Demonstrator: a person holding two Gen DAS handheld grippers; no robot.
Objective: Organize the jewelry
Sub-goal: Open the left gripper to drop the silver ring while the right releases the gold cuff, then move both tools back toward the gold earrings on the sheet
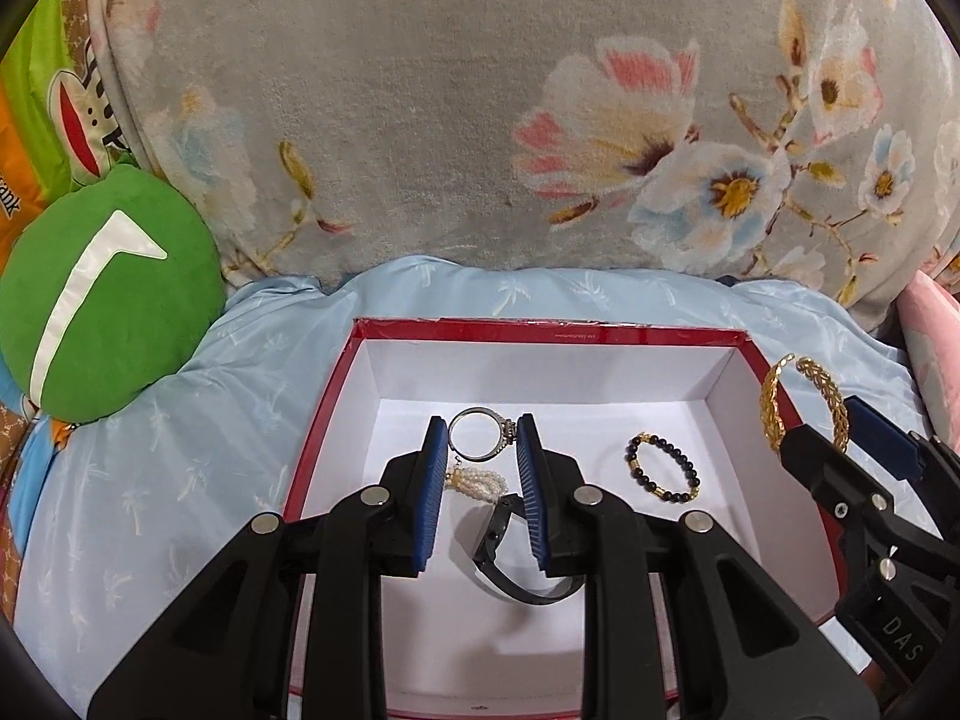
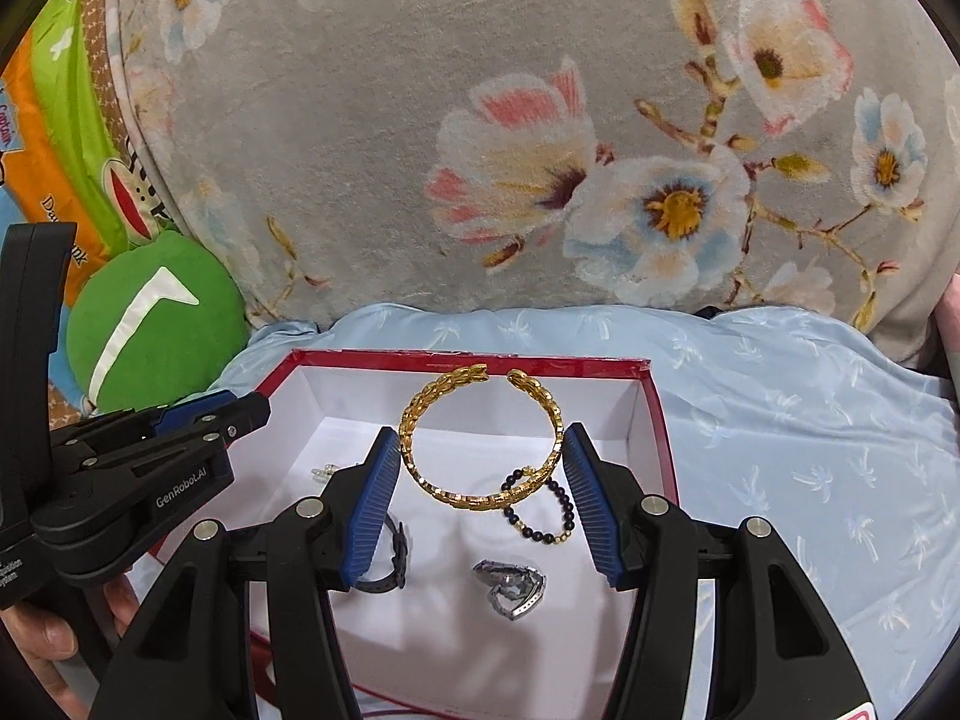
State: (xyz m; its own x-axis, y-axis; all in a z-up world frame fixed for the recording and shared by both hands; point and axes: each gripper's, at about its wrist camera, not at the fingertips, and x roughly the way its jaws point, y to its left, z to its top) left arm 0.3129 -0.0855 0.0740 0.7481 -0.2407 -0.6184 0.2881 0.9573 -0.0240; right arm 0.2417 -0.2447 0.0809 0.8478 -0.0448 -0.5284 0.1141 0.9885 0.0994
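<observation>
**Over the Box: Two Pieces Held, Release Pending**

Nearest the left camera, the left gripper (image 1: 483,456) has its fingers (image 1: 435,492) closed on a silver ring (image 1: 478,433), which stands upright between the blue pads above the box floor. Nearest the right camera, the right gripper (image 2: 483,480) holds a gold bangle (image 2: 480,444) across its width, one pad on each side of the hoop, the open ends pointing away. Both pieces hang over the red box (image 1: 540,330), not yet resting in it.

Below and beyond the fingers, the white floor already carries a black strap (image 1: 510,564), a pearl piece (image 1: 477,483), a beaded bracelet (image 1: 663,468) and a grey metal piece (image 2: 510,585). The box sits on a pale blue sheet (image 1: 180,420); a green cushion (image 1: 108,294) and a floral blanket (image 1: 450,120) lie behind.

Step in hand, as judged: carrying both pieces in for placing.

The next move calls for:
1. Lowering each gripper toward a bare patch of floor; the far left corner looks free for the ring.
2. Keeping the bangle clear of the beaded bracelet, which lies directly beneath it in the right view.
3. Opening the fingers only once each piece is close to the floor, so the ring does not roll.
</observation>
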